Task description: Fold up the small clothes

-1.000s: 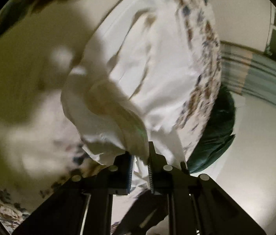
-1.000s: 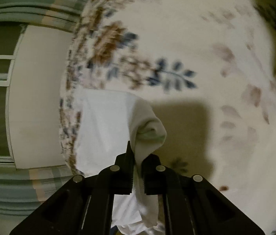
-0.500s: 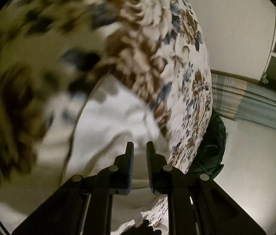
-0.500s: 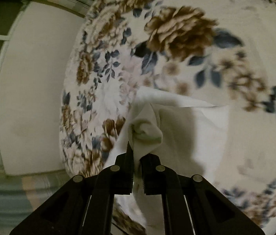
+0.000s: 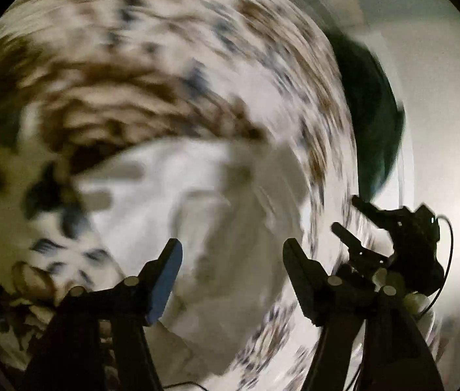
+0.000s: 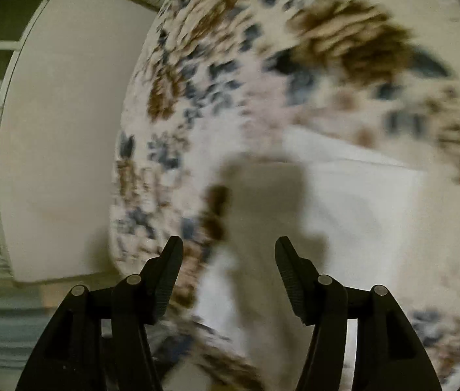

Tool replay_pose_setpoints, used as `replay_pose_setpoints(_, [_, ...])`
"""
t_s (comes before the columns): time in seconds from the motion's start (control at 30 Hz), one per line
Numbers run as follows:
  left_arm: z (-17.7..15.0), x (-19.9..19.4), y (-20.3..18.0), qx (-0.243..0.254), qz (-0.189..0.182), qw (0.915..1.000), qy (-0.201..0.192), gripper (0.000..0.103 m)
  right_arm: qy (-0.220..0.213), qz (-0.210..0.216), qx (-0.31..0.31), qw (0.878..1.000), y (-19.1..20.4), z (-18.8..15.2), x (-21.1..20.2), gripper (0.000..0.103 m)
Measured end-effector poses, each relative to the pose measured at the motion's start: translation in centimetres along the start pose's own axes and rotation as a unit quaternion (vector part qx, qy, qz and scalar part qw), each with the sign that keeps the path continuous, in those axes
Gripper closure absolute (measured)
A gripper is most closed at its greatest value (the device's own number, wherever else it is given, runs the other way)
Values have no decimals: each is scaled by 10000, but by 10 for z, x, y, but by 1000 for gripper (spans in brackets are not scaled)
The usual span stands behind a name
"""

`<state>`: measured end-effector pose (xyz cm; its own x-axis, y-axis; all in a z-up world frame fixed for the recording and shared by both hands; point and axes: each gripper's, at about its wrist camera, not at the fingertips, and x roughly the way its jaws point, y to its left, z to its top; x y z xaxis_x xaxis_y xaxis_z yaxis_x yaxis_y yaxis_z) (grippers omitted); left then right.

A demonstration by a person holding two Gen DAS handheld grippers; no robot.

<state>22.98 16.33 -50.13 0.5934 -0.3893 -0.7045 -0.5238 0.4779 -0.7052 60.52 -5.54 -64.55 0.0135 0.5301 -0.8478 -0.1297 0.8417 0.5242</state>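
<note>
A: Where is the white garment now?

B: It lies on the floral bedspread, in the lower middle of the left wrist frame. In the right wrist view the white garment fills the lower right part, with a straight edge at its top.

A: Which way does it run?

B: In the right wrist view the upper edge goes from the middle toward the right of the frame, a little downward. Its long axis I cannot tell, because both pictures are blurred and part of the cloth is cut off below.

A: And the left gripper?

B: Its jaws are opening. The cloth is seen in the gap, but the pads do not press on it.

A: The right gripper?

B: The same: jaws opening, wide apart, the garment below them, nothing pinched. A dark shadow falls on the cloth between the fingers. The right gripper appears also at the right of the left wrist frame, over the edge of the bed.

A: Any containers?

B: I see none I can name. A dark green thing is beside the bed at the upper right; what it is I cannot tell.
</note>
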Motion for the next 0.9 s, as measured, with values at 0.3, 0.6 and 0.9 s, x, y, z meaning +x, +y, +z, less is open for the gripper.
replay_pose_setpoints(0.3, [-41,90,-57,1321,909,9840,782,58,48,-501,989,9938,-139,-85,-28,42])
replay_pose_setpoints(0.6, [4,18,22,782,1542,9849,-33,100,120,-206,968,9950,-138,-118,-18,42])
replay_pose_setpoints(0.9, [37,13,38,693,941,9930,165,51,-28,-190,755,9970,-98,-92,4,42])
